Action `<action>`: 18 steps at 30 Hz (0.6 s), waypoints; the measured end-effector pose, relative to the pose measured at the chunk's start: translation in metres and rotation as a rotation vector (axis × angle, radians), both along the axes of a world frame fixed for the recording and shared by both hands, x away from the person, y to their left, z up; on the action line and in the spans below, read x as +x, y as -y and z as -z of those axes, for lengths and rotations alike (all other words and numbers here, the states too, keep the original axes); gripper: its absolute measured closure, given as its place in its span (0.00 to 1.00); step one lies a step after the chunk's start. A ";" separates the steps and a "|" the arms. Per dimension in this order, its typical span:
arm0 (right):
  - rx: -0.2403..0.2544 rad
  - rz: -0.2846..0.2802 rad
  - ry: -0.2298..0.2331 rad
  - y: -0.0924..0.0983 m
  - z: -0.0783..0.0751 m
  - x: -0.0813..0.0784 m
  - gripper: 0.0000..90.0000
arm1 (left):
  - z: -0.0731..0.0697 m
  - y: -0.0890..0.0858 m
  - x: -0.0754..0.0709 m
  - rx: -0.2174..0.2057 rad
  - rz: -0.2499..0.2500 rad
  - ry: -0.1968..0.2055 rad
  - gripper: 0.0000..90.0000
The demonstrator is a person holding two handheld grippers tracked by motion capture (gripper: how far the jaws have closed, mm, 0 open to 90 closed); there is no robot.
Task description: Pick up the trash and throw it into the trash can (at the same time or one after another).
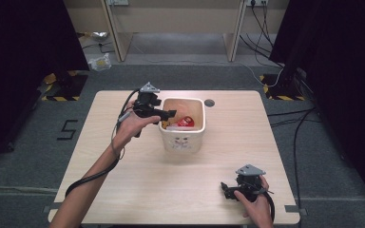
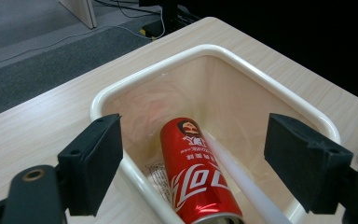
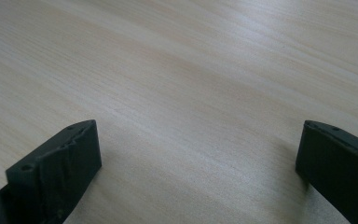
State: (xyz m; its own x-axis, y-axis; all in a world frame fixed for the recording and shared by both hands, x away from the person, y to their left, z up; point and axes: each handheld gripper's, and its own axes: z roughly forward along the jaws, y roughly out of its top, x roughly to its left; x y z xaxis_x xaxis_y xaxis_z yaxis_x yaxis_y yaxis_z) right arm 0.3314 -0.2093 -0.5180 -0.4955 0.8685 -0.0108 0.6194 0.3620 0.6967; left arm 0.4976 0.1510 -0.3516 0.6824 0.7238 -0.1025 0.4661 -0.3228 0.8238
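the left gripper (image 2: 193,158) is hanging spread over the can (image 2: 196,175) in the bin (image 2: 121,91); lowering carelessly risks clipping its rim.

A light wooden table (image 1: 123,185) is set on a grey carpeted floor (image 1: 24,156). A small round hole (image 1: 209,102) is cut into the tabletop near its far edge. A black mark shaped like the figure 5 (image 1: 68,129) is seen on the floor left of the table. Yellow-and-black striped tape (image 1: 60,98) is laid at the far left, and more (image 1: 285,97) at the far right. A crumpled clear bag (image 1: 99,62) is left beside a wooden desk (image 1: 176,21), and cables (image 1: 266,38) are trailed across the floor.
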 end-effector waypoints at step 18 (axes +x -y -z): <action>-0.002 -0.001 0.002 0.000 0.000 0.000 0.00 | 0.008 -0.034 -0.014 -0.031 -0.033 0.002 0.21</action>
